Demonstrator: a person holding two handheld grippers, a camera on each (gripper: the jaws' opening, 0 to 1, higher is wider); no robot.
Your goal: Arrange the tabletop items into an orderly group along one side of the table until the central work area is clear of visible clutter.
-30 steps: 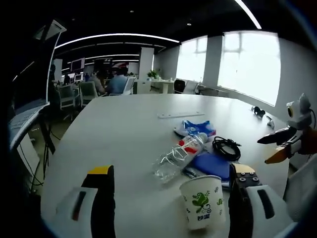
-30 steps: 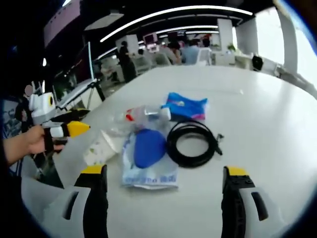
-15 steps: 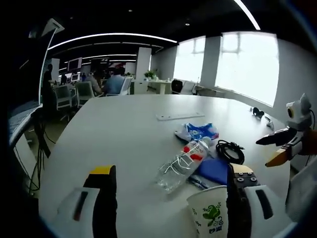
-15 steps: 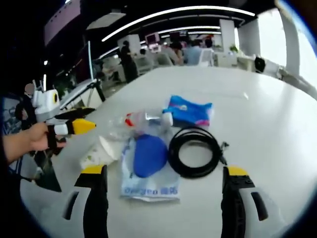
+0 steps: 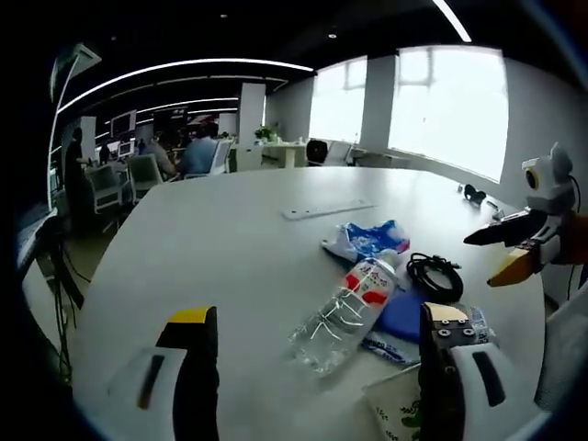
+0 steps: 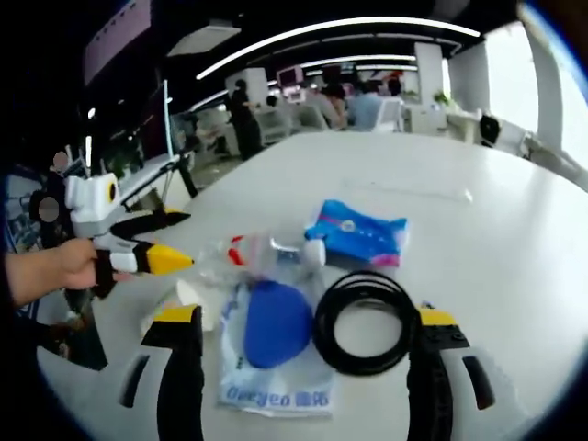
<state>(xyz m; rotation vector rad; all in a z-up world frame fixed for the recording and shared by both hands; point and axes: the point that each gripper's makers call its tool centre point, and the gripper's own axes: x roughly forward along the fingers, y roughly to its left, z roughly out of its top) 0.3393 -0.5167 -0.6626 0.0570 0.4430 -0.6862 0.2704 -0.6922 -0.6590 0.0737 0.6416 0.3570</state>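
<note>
Hovering both grippers, left (image 5: 312,367) and right (image 6: 303,367), jaws spread, empty. Clutter sits mid-table: bottle (image 5: 347,303) at my 12, cable (image 6: 365,322) at right's 12, cup (image 5: 397,413) at 5; lined up for grabs.

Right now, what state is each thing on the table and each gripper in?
left gripper: open, holding nothing
right gripper: open, holding nothing
water bottle: lying on its side, capped
paper cup: at the view's bottom edge, mostly cut off
black cable: coiled, flat on the table
clear bag with blue item: lying flat
blue packet: lying flat
</note>
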